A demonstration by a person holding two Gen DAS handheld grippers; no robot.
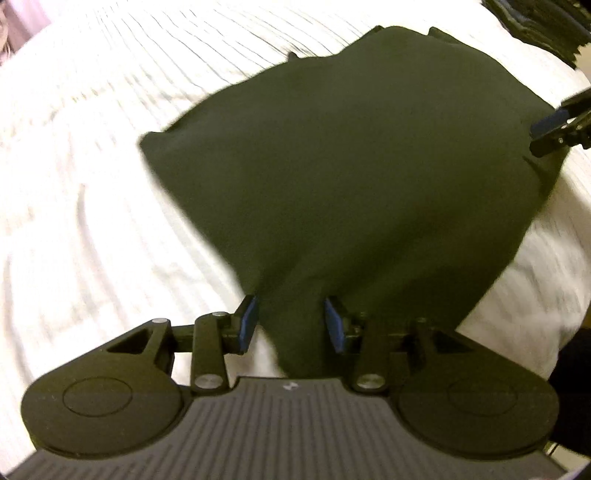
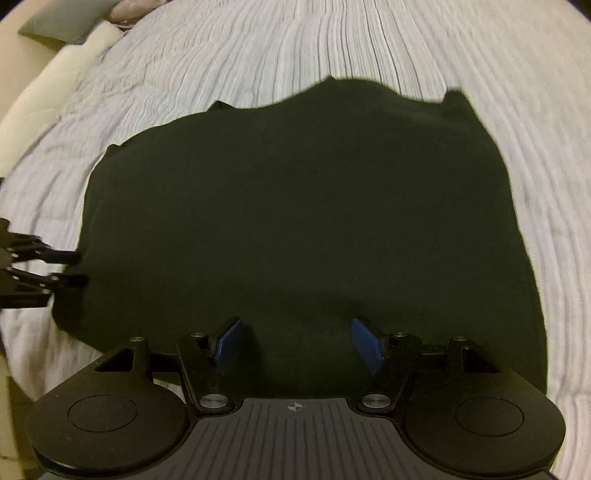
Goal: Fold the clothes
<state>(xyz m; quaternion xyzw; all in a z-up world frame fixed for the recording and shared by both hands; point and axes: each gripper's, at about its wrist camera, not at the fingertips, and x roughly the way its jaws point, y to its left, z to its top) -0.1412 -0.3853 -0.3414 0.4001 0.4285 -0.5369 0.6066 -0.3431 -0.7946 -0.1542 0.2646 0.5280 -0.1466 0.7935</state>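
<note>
A dark green garment [image 2: 295, 229] lies spread flat on a white ribbed bedspread [image 2: 406, 55], its longer side running left to right. The left gripper [image 1: 291, 325] stands partly open over the near left corner, cloth between its pads. The right gripper [image 2: 301, 345] stands wide over the near edge, gripping nothing.

A white ribbed bedspread [image 2: 369, 44] covers the bed; perhaps pillows [image 2: 55, 29] at its far corner.

Matt dark cloth garment [image 2: 295, 221], ribbed bedspread [image 2: 332, 44]
</note>
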